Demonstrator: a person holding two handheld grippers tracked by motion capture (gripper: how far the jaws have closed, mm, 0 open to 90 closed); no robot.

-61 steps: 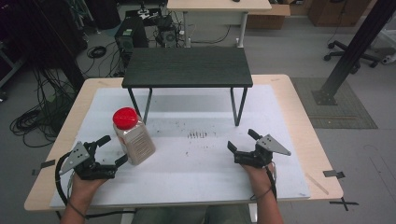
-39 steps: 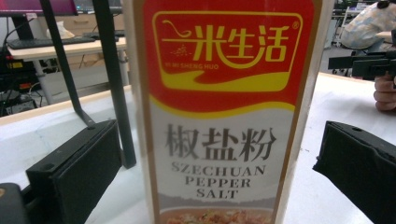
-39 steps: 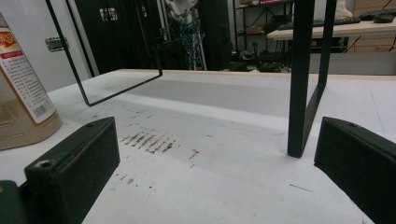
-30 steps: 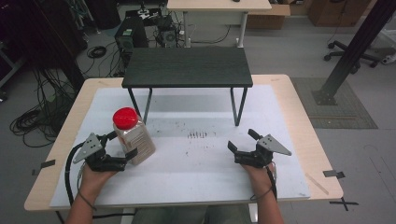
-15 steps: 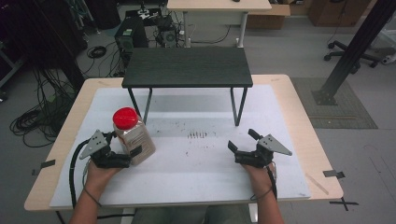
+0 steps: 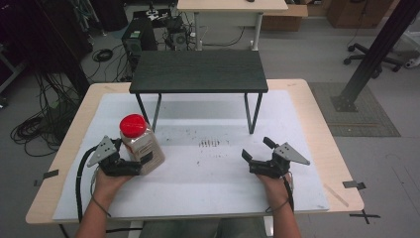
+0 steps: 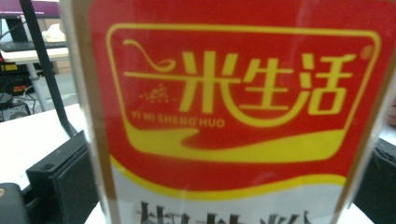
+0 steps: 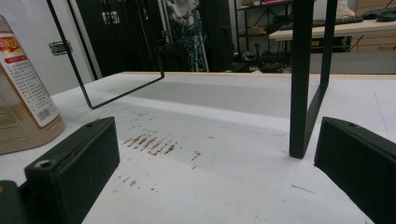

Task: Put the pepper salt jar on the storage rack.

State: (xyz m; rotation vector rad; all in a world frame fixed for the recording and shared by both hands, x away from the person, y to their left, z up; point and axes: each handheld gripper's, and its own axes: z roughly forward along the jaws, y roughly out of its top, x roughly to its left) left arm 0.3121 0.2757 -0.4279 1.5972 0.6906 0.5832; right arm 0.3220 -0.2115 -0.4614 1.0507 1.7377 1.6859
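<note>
White sheeting (image 6: 208,188) covers your wooden table (image 6: 322,119), stained with brown marks (image 6: 210,144) at its centre. Your jar (image 6: 141,144), red-lidded with a clear body and pale contents, stands upright on the sheet between the jaws of your left gripper (image 6: 132,166). In the left gripper view its red and yellow label (image 7: 233,93) sits hard up against the camera, with one black jaw on each side of the jar, close to its walls. Whether the pads actually press the jar cannot be told; the jaws stand about as wide as the jar.

Beyond the jar, ahead of that gripper, a black shelf (image 6: 198,72) stands on thin legs.

Your right gripper (image 6: 257,151) rests on the sheet well apart from the jar, jaws spread wide and empty. In the right gripper view a shelf leg (image 8: 306,79) stands ahead between the jaws, nearer the right-hand one, and the jar (image 8: 23,107) shows far off to the left side.
</note>
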